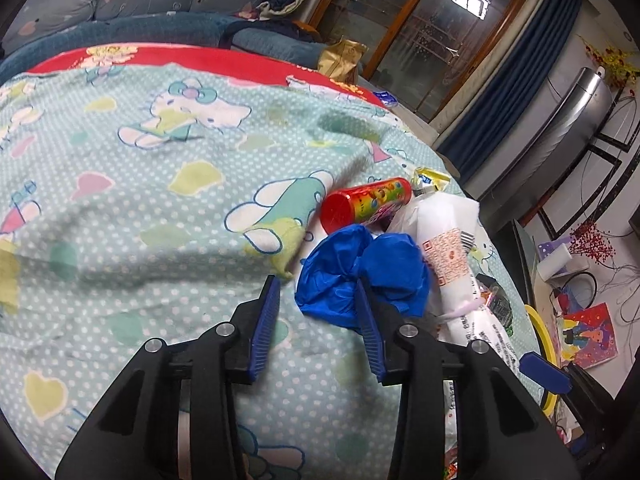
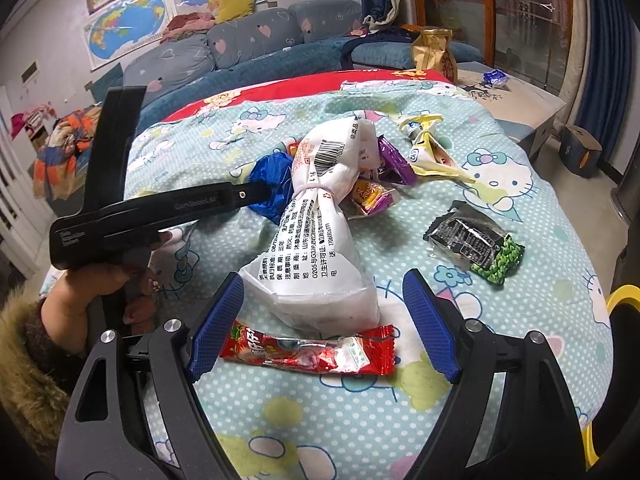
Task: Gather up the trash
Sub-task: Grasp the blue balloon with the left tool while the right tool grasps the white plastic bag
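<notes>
Trash scattered on a cartoon-print bedspread (image 2: 500, 216), with two hand-held grippers above it.

From left to right: a hand (image 2: 86, 284) holds the left gripper (image 1: 318, 292), its fingers (image 1: 267, 320) narrowed but apart, the far finger against a crumpled blue wrapper (image 1: 360, 276) with nothing clamped between them; beside the wrapper lie a red tube (image 1: 366, 202) and a long white bag (image 2: 320, 216) (tied at its middle). The right gripper (image 2: 322, 320) hangs with fingers wide, straddling the bag's near end and a red snack packet (image 2: 308, 350) without touching either. Further right lie yellow wrappers (image 2: 426, 148) and a black-and-green packet (image 2: 474, 244).
</notes>
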The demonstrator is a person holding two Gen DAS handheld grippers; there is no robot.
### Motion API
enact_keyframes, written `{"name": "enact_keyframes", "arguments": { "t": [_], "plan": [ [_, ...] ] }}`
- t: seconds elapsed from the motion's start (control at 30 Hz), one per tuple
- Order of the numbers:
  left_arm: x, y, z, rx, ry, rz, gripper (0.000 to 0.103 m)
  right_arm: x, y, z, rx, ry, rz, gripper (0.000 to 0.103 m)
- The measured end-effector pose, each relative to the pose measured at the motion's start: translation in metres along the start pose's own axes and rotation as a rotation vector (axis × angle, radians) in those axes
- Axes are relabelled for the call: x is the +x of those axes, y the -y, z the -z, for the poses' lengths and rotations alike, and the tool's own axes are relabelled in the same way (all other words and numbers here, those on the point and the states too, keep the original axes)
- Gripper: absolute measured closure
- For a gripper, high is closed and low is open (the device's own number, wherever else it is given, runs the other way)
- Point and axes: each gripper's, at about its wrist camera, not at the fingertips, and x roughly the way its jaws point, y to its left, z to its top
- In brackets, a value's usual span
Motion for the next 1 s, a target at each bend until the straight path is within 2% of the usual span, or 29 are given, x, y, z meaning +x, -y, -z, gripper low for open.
{"name": "enact_keyframes", "arguments": {
  "t": [0.23,0.37,0.43,0.5,0.63,0.7,0.8,1.0],
  "plan": [
    [0.007,-0.004,0.001,-0.023,-0.009,0.022,0.071,0.009,-0.003,-0.001,-0.006,-0.006,0.001,0.029],
    [0.007,-0.005,0.003,-0.023,-0.009,0.035,0.081,0.015,-0.007,-0.001,-0.024,-0.012,-0.003,0.029],
    [0.008,-0.003,0.004,-0.019,-0.012,0.053,0.089,0.017,-0.008,0.001,-0.035,-0.014,-0.004,0.03],
    [0.006,0.001,0.006,-0.003,-0.009,0.062,0.096,0.017,-0.01,0.002,-0.046,-0.01,-0.008,0.038],
    [0.003,0.005,0.007,0.008,-0.003,0.071,0.099,0.015,-0.011,0.004,-0.051,0.004,-0.008,0.046],
    [0.0,0.004,0.007,0.004,0.002,0.074,0.1,0.014,-0.011,0.005,-0.055,0.008,-0.01,0.057],
    [-0.006,0.003,0.008,0.001,0.015,0.076,0.1,0.011,-0.01,0.005,-0.06,0.023,-0.014,0.062],
    [-0.026,0.003,0.002,0.01,0.06,0.086,0.1,-0.003,-0.009,0.001,-0.055,0.074,-0.028,0.063]
  ]
}}
